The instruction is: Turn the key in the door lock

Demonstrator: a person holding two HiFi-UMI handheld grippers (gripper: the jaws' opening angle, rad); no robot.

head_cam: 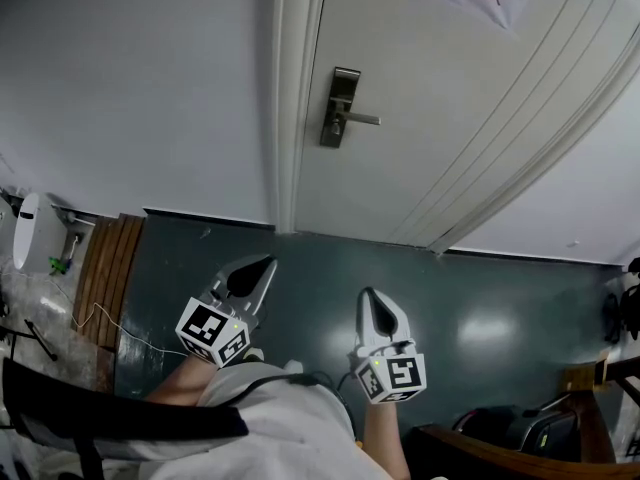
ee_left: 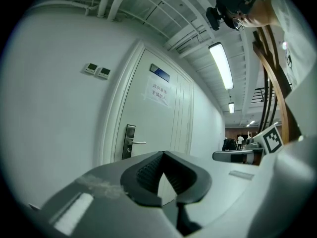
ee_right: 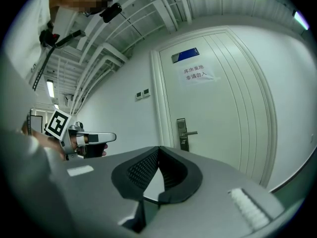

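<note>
Two closed, nothing held: left gripper point(head_cam: 266, 264), right gripper point(head_cam: 369, 295); well apart from door lock point(head_cam: 340, 106); key unclear, too small.

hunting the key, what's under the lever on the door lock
The lower end of the lock plate; too small to tell whether a keyhole or key is there.

Grey left tongs point(head_cam: 268, 263) and right tongs point(head_cam: 369, 293), black-and-white marker cubes point(head_cam: 212, 331), white shirt point(head_cam: 285, 428)
</note>
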